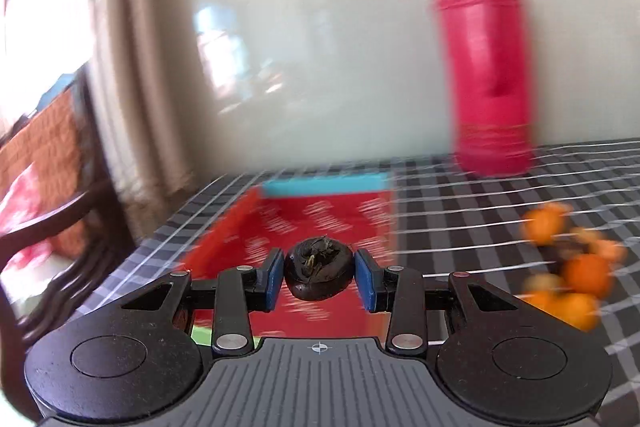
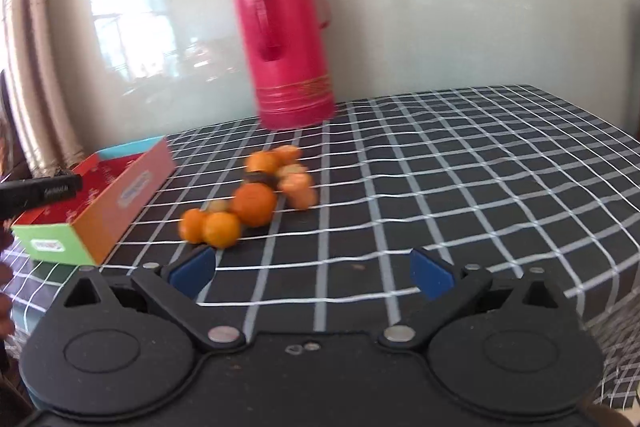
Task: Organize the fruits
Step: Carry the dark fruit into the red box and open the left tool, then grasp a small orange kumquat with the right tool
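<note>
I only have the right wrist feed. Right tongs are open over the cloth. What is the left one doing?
Observer: The left tongs are shut on a dark round fruit.
Operator: Where is it relative to the box?
Observer: In the left wrist view the fruit sits over the red inside of the box.
Operator: Anything already in the box?
Observer: No fruit shows in the visible part; that view is blurred. The oranges lie on the checked cloth, beside the box.
</note>
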Tool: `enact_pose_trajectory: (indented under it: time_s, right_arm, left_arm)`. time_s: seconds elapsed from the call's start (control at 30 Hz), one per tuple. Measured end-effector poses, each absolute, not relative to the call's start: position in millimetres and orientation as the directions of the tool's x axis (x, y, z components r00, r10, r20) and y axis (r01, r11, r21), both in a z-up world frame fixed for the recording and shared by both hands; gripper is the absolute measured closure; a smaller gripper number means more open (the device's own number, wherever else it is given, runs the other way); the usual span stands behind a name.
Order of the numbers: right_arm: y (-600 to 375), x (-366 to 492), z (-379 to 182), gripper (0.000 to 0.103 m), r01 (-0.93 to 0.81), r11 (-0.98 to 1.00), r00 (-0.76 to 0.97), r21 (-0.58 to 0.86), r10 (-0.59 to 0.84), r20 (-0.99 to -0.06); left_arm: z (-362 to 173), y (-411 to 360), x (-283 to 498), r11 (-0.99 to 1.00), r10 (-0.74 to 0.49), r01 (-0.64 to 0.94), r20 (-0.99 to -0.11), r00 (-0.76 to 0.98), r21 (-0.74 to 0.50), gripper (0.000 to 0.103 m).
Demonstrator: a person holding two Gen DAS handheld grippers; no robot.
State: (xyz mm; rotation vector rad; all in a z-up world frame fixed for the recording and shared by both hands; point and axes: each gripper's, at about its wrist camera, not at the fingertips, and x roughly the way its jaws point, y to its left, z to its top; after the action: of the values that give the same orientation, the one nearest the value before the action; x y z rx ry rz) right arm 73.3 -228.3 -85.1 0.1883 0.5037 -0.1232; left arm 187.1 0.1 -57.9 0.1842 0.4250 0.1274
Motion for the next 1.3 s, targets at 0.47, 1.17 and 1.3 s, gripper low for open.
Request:
enact_pose_trajectory:
  time_s: [0.47,1.17,1.3]
  right_arm:
    - [-200,140,-93,0.042,0.055,0.979,0.865,0.196,0.051,-0.499]
    - [-186,157,-102,0.078,0.035,0.970,0.880,0.241,0.085,-0.466]
    - [-159,153,-83,0.078,-0.107,0.964,0.905,0.243,0.196,-0.378]
  left_arm:
    - [-64,49,203,0.959,0.285,-0.251,-0.454,0.844,0.136,0.020]
    - [-56,109,142,0.926,0.360,-0.376,-0.408,0.839,0.044,0.007]
    - [-61,125,142,0.906,0.388,-0.422,-0.434,0.813,0.019,0.006]
